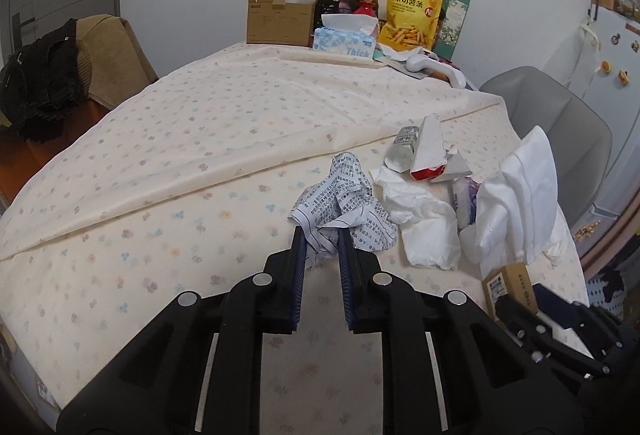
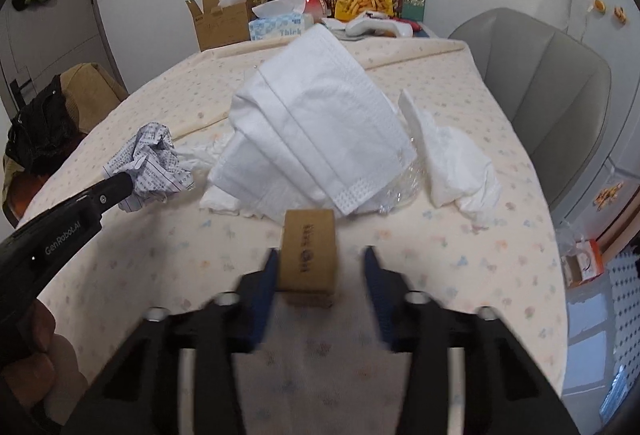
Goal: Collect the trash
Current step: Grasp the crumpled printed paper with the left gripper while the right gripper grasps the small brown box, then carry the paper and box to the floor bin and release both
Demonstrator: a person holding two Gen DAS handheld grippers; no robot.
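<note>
A crumpled printed paper (image 1: 348, 203) (image 2: 154, 159) lies on the flowered tablecloth (image 1: 180, 139), and my left gripper (image 1: 321, 239) (image 2: 128, 183) is shut on its near edge. A small brown cardboard box (image 2: 308, 255) (image 1: 510, 283) stands between the fingers of my right gripper (image 2: 320, 259) (image 1: 522, 295). The left pad touches the box and a gap shows at the right pad, so this gripper is open. Beyond the box lie a white pleated face mask (image 2: 316, 123) (image 1: 520, 195), crumpled white tissue (image 2: 456, 163) (image 1: 424, 219), clear plastic wrap (image 2: 404, 187) and a torn red-and-white carton (image 1: 428, 151).
At the table's far end stand an open cardboard box (image 1: 280, 15), a tissue box (image 1: 344, 41) and a yellow snack bag (image 1: 412, 11). A grey chair (image 2: 540, 83) is at the right edge. A brown chair with black clothing (image 1: 40, 83) is at the left.
</note>
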